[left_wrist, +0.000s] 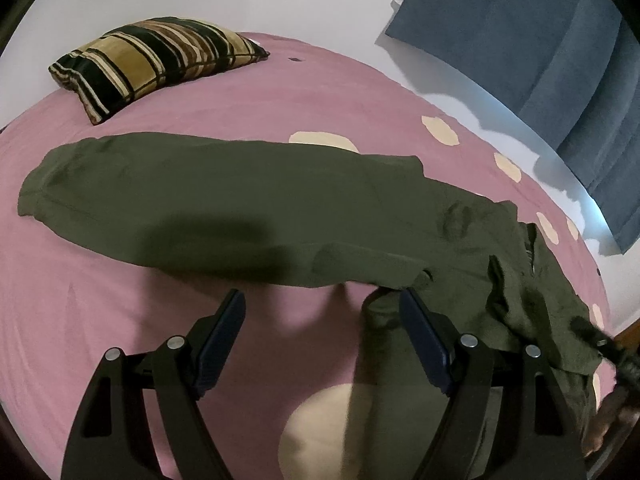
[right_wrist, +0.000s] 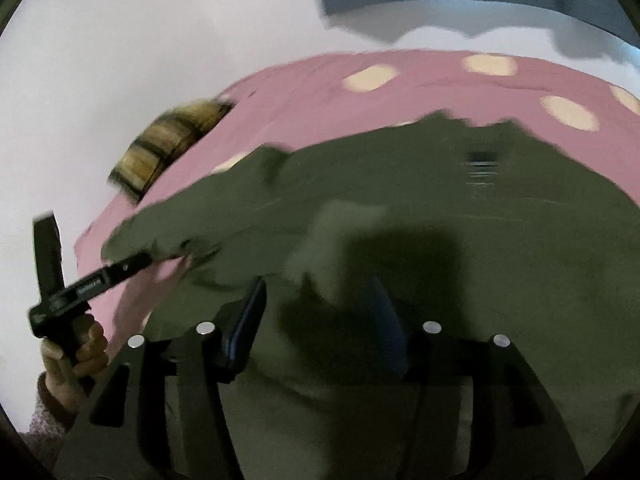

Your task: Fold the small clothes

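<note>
- The olive-green garment (left_wrist: 224, 200) is lying spread across the pink bed sheet (left_wrist: 100, 320), with its long part stretching away to the left and a bunched, wrinkled part at the right.
- I am holding my left gripper (left_wrist: 320, 316) over the near edge of the garment, with its jaws spread wide; only bare sheet is showing between them, and the right finger (left_wrist: 424, 336) is lying against a fold of the green cloth.
- I am holding my right gripper (right_wrist: 316, 312) low over the wide part of the garment (right_wrist: 440, 240), with its jaws standing apart; a raised wrinkle of cloth is sitting in front of the gap, but the pads are not pressing on it.
- The right wrist view is blurred, so I cannot tell finer detail of the cloth there.
- In that view my left hand (right_wrist: 76, 356) is gripping the handle of the other gripper at the bed's left edge.
- A striped cushion (left_wrist: 156, 60) is resting at the far side of the bed, well apart from the garment.
- A blue curtain (left_wrist: 540, 60) is hanging on the wall beyond the bed.
</note>
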Motion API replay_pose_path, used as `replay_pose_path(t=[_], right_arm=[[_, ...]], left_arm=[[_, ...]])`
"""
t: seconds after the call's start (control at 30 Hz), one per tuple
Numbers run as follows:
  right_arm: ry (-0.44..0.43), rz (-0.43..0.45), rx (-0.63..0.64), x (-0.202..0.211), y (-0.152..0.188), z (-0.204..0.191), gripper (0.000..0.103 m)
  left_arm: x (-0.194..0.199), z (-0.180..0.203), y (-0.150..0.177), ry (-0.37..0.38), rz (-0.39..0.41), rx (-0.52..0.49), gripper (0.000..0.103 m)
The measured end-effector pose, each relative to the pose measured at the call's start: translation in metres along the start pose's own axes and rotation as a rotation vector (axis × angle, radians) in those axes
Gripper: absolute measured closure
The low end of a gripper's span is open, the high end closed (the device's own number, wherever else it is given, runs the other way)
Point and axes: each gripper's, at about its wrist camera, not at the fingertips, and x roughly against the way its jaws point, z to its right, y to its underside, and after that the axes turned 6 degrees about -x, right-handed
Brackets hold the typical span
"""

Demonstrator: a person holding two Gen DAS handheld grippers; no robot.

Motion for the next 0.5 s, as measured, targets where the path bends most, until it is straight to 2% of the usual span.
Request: replay_pose_path(t=[0.1, 0.2, 0.3, 0.4, 0.43, 0.5], right_arm=[[0.084, 0.087, -0.112, 0.045, -0.002, 0.063, 0.046], [0.216, 0.181, -0.291, 0.09, 0.002, 0.148, 0.046], [0.296, 0.211, -0.456, 0.113, 0.015, 0.218, 0.046], [0.235, 0.165, -0.547, 0.11, 0.029, 0.256, 0.047], [0.213, 0.149, -0.555, 0.106, 0.035, 0.26, 0.051], [0.181, 0.112, -0.548, 0.097, 0.039, 0.265, 0.068]], left_arm=[[-0.003, 0.005, 0.001, 0.003, -0.009, -0.011, 0.025], [-0.006, 0.012, 0.002, -0.001, -0.015, -0.025, 0.025], [-0.008, 0.017, 0.002, -0.005, -0.019, -0.034, 0.025], [-0.01, 0.022, 0.003, -0.013, -0.026, -0.043, 0.025], [-0.011, 0.023, 0.004, -0.018, -0.029, -0.046, 0.025], [-0.012, 0.025, 0.005, -0.026, -0.034, -0.049, 0.025]])
